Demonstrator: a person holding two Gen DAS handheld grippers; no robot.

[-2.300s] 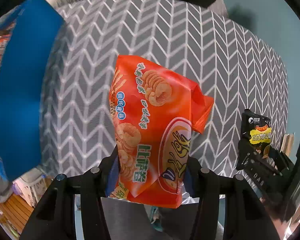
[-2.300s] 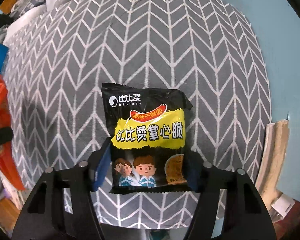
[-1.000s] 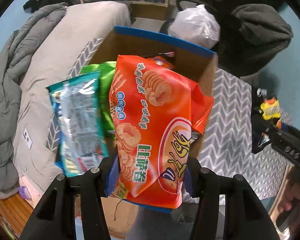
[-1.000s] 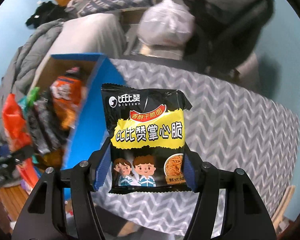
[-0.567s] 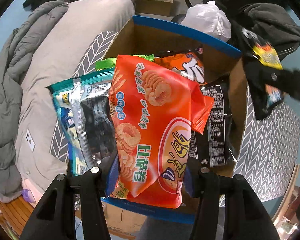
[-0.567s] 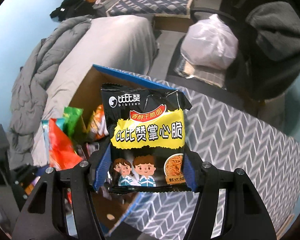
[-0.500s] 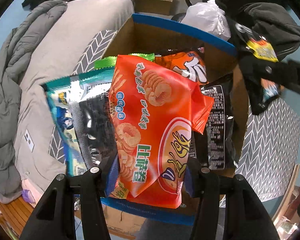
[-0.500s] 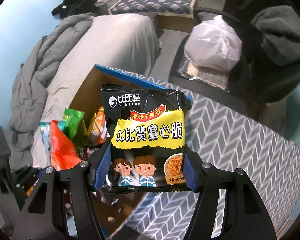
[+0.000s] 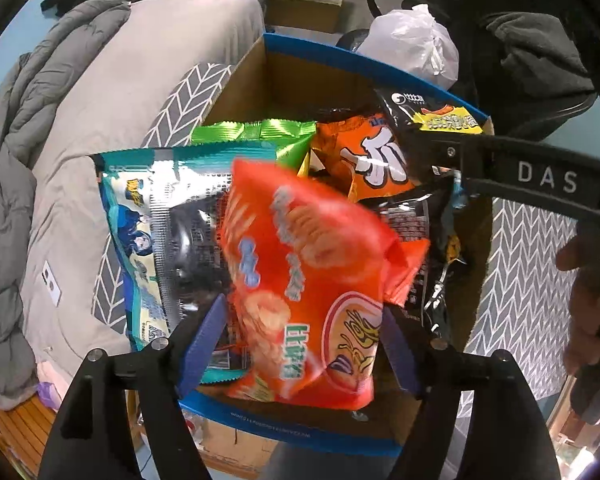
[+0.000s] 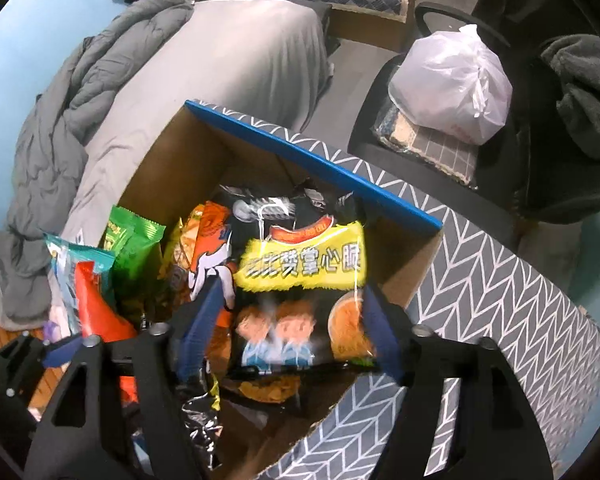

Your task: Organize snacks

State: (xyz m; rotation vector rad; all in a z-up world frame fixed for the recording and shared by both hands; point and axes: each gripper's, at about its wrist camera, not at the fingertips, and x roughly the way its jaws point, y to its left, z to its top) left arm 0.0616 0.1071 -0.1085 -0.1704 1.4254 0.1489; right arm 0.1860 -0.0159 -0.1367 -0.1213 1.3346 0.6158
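An open cardboard box (image 9: 364, 60) with a blue rim holds several snack packs: a teal one (image 9: 148, 240), a green one (image 9: 256, 132) and an orange one (image 9: 372, 160). My left gripper (image 9: 300, 320) points down over the box, its jaws opening. The red-orange cracker bag (image 9: 308, 280) sits blurred between the pads, no longer pressed. My right gripper (image 10: 292, 308) hangs over the box (image 10: 312, 160) on its table side, jaws opening too. The black-and-yellow noodle snack pack (image 10: 300, 272) is blurred and loose between them.
The box stands at the edge of a table with a grey chevron cloth (image 10: 500, 300). Beyond it lie a bed with a grey duvet (image 10: 100, 80) and a chair bearing a white plastic bag (image 10: 452, 80). A person's hand (image 9: 588, 288) holds the right gripper's handle.
Both pairs of jaws have spread apart, and each pack has gone from held sharp to blurred and slipping down. The right gripper has come over the box from the table side.
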